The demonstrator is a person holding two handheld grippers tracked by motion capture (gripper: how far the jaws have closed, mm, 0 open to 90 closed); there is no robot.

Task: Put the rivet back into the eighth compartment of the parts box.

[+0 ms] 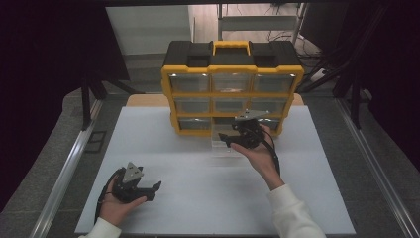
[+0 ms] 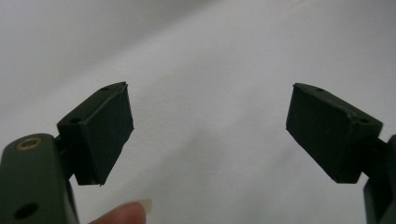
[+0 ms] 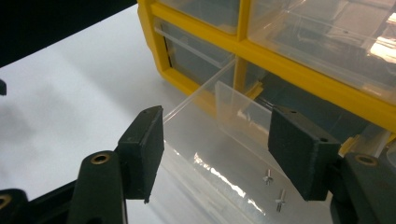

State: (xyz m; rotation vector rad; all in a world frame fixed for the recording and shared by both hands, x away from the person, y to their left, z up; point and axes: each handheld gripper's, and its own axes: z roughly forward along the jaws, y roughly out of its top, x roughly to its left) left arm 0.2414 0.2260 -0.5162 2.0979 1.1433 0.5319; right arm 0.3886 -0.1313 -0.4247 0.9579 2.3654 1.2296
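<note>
High view: we have the yellow-and-black drawer organizer [image 1: 231, 89] at the far side of the white table [image 1: 198, 198]. Our right gripper [image 1: 242, 135] sits at the bottom row, right over a clear drawer [image 1: 223, 145] pulled out from the middle slot onto the table side. Our left gripper [image 1: 148, 190] rests near the front edge, well apart from the cabinet — idle.

Left gripper view: left gripper [image 2: 208, 135] jaws spread wide, nothing between them, just bare table [image 2: 210, 56] beyond. A fingertip [image 2: 126, 213] shows at the bottom.

Right gripper view: right gripper [image 3: 217, 149] jaws wide apart, straddling the clear drawer [image 3: 205, 154] from above, gripping nothing. Two small screws [image 3: 274, 189] lie on the drawer floor just beside the right jaw. Organizer frame [image 3: 299, 74] close behind.

Our read: drawer is out, we're at the pick step — next move calls for lowering into the drawer, centring on one screw and closing narrowly; the drawer wall is close, so clearance is tight.
</note>
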